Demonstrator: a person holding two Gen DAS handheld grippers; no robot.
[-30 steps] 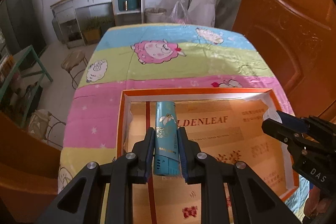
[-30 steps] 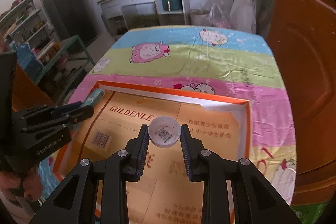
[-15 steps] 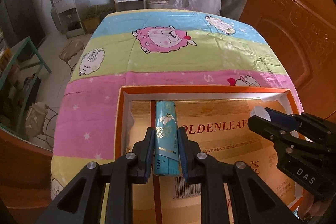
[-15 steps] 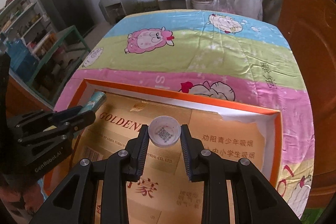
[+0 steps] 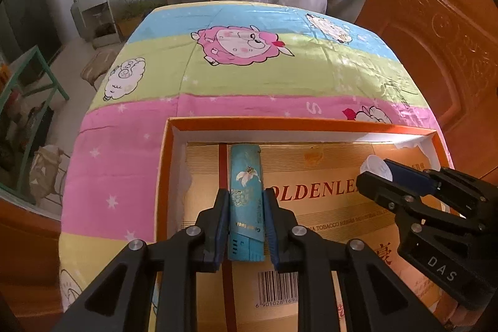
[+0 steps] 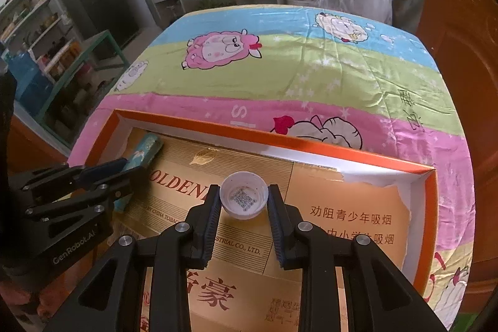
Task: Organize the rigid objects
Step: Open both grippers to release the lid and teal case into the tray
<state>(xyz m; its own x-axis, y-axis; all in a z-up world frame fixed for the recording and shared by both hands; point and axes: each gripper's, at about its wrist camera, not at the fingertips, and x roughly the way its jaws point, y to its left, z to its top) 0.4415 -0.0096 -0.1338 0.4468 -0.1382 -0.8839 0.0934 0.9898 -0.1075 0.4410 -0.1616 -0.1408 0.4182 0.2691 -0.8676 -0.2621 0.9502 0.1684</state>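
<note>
Teal lighter [image 5: 245,201] and white bottle cap [image 6: 243,199] are hanging over the orange-rimmed tray [image 5: 280,124], the left gripper [image 5: 244,226] and right gripper [image 6: 243,218] each clamping one, so placing looks underway, needing lowering before the jaws are parting.

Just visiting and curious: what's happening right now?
Left tool grips blue tube. Right tool grips white cap. Both over orange box. Nothing blocking.
</note>
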